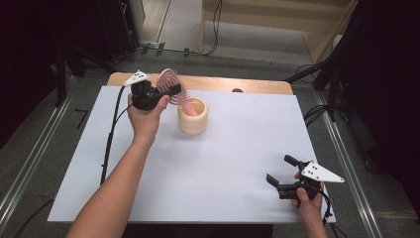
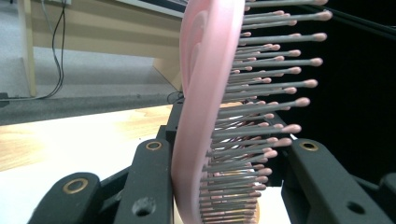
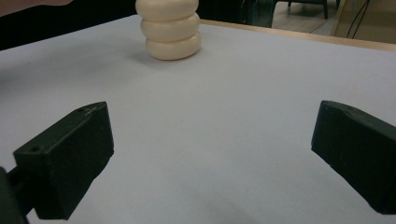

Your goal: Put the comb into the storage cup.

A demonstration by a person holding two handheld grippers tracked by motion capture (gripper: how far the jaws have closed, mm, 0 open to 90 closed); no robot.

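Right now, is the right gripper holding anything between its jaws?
No, the right gripper has its jaws wide apart over bare white table, with the cream holder standing far off.

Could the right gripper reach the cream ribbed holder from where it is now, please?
Probably yes: the right gripper is open, and bare white table lies between it and the cream ribbed holder, though the hairbrush already stands in it.

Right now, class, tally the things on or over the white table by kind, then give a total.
Pink hairbrush: 1
Cream ribbed holder: 1
Handheld grippers: 2, left gripper and right gripper
Total: 4
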